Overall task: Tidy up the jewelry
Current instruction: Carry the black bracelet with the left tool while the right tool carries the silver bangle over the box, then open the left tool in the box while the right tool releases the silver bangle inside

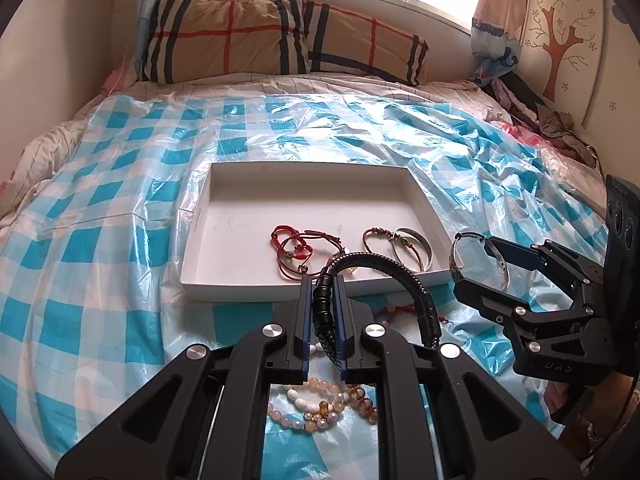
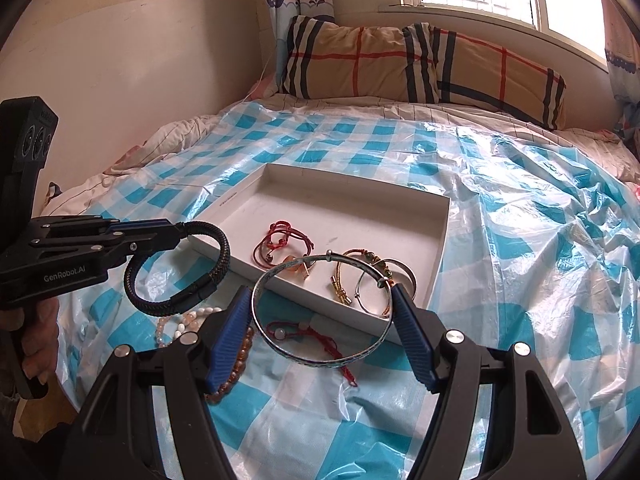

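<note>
A white tray (image 1: 240,216) (image 2: 344,204) lies on the bed and holds red cord bracelets (image 1: 296,246) (image 2: 280,240), a gold-and-green cord bracelet (image 2: 344,280) and a silver bangle (image 1: 416,248). My left gripper (image 1: 323,284) (image 2: 180,232) is shut on a black braided bracelet (image 1: 376,258) (image 2: 224,256), held just in front of the tray's near edge. To its right, my right gripper (image 2: 320,300) (image 1: 476,264) grips a thin silver bangle (image 2: 312,360) (image 1: 460,240) across its width, above the tray's near corner. Bead bracelets (image 1: 320,404) (image 2: 236,356) and a red cord bracelet (image 2: 304,334) lie on the sheet below the grippers.
A blue-and-white checked plastic sheet (image 1: 120,200) covers the bed. A plaid pillow (image 1: 240,40) lies at the head under the window. Crumpled clothes (image 1: 560,128) are piled at the far right. A person's hand (image 2: 36,340) holds the left gripper's handle.
</note>
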Motion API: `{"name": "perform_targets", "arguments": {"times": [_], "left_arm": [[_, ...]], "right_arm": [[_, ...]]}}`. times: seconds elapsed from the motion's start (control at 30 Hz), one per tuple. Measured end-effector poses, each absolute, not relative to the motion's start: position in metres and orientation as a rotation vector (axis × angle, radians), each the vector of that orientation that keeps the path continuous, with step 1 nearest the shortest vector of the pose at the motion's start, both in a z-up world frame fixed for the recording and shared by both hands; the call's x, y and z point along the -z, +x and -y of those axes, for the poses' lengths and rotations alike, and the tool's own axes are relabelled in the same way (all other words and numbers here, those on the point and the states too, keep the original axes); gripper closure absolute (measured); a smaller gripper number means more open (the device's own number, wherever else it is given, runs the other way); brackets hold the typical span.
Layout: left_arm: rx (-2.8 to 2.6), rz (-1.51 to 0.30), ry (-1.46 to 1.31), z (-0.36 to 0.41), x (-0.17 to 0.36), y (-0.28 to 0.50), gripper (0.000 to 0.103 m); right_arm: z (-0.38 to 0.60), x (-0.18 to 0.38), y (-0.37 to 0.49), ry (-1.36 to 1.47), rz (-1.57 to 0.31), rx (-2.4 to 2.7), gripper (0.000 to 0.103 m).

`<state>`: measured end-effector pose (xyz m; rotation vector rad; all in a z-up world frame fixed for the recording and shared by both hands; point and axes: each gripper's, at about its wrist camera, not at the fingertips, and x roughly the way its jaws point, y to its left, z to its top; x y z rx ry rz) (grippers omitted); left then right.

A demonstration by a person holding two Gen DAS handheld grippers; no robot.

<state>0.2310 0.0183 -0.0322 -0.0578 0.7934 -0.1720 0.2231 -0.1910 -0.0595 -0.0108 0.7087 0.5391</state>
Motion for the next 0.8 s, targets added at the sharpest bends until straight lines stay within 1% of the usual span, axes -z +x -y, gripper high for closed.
{"name": "perform_targets", "arguments": {"times": [0.27,0.53,0.57,0.6,0.63,0.8], "left_arm": [[0.147,-0.775,-0.073,-0.022,0.036,0.261,0.094],[0.117,-0.775,-0.079,-0.020,0.052,0.287,0.094],[0.109,-0.785,-0.075,-0.019,0.057,0.293,0.093],[0.099,-0.804,-0.069,-0.019,0.063,0.301,0.093],[0.085,-0.820,-0.068,-0.019,0.069,0.306,0.093],[0.071,-0.807,-0.069,-0.026,0.069,0.288,0.093]], "right_arm": [[0.187,0.067,0.252,-0.010,-0.701,-0.529,0.035],[0.178,0.079,0.282,-0.025,-0.692,-0.515,0.035],[0.177,0.083,0.289,-0.032,-0.696,-0.502,0.035],[0.176,0.089,0.296,-0.037,-0.716,-0.487,0.031],[0.178,0.095,0.301,-0.033,-0.736,-0.472,0.030],[0.193,0.089,0.270,-0.010,-0.726,-0.486,0.030]]}}
